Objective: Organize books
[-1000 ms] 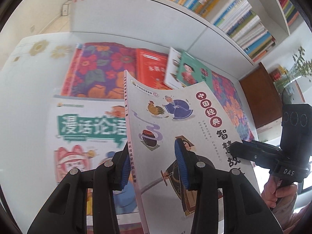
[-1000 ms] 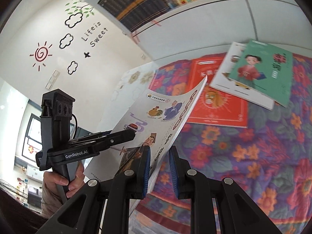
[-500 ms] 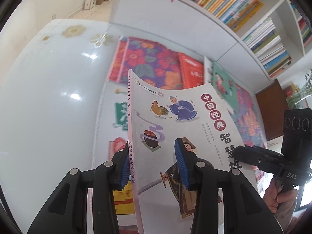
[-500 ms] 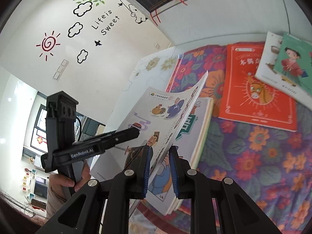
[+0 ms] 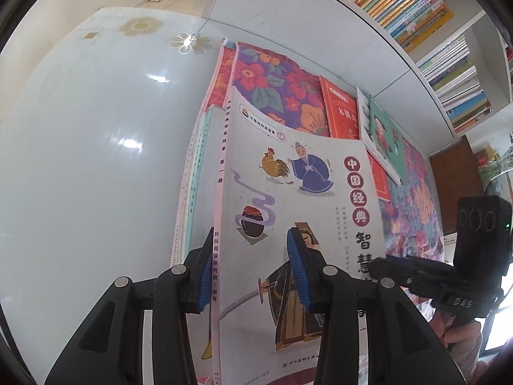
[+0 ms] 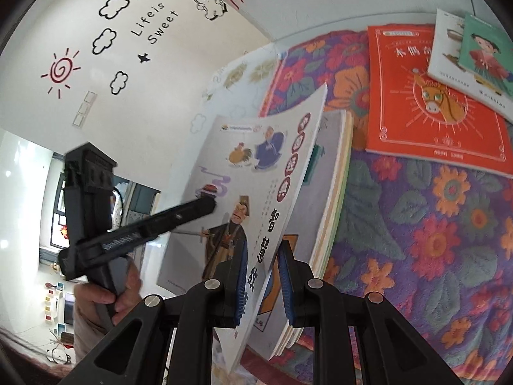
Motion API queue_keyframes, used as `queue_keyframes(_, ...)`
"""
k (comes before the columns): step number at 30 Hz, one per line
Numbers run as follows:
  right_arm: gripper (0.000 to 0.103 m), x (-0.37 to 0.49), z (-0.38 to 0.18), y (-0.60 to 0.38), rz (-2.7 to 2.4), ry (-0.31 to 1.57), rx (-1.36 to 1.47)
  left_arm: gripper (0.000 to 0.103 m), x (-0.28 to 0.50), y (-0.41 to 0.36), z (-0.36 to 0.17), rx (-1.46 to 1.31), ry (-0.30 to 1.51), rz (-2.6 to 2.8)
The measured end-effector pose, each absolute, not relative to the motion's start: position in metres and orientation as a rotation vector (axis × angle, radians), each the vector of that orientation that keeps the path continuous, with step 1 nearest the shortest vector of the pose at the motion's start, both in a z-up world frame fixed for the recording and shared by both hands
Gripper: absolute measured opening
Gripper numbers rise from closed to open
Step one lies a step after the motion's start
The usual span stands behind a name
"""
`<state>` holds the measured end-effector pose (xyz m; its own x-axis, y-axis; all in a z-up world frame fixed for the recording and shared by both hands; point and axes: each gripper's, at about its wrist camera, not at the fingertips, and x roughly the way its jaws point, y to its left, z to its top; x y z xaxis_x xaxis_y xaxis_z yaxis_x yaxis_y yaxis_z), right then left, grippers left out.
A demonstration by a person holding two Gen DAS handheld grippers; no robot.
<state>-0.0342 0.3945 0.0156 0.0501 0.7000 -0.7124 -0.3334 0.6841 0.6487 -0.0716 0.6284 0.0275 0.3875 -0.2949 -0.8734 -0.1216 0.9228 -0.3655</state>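
Observation:
A grey storybook [image 5: 288, 199] with a rooster and an old man on its cover is held by both grippers just above a stack of books [image 6: 333, 199] at the left end of the flowered cloth. My left gripper [image 5: 253, 272] is shut on its spine edge. My right gripper [image 6: 263, 285] grips its outer edge, and its jaws stand slightly apart around the pages. The storybook [image 6: 256, 173] bends a little. A red book [image 6: 429, 102] and two overlapping books [image 6: 471, 51] lie flat further along the cloth.
A glossy white table top [image 5: 96, 147] spreads left of the flowered cloth [image 6: 433, 224]. A white bookshelf [image 5: 426, 25] full of books runs along the back. A dark wood cabinet [image 5: 455, 173] stands at the right end.
Both grippers have carried the grey storybook leftwards and down, over the stack of books. The green-titled cover that showed before is now mostly hidden under it.

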Motion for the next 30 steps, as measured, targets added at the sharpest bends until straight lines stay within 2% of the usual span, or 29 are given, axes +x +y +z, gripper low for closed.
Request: queue_keyframes(30,0.020,-0.033,-0.004,0.380,0.768,1.319,0.482,0.037,-0.068,0.630,0.030,-0.385,1.176,-0.044)
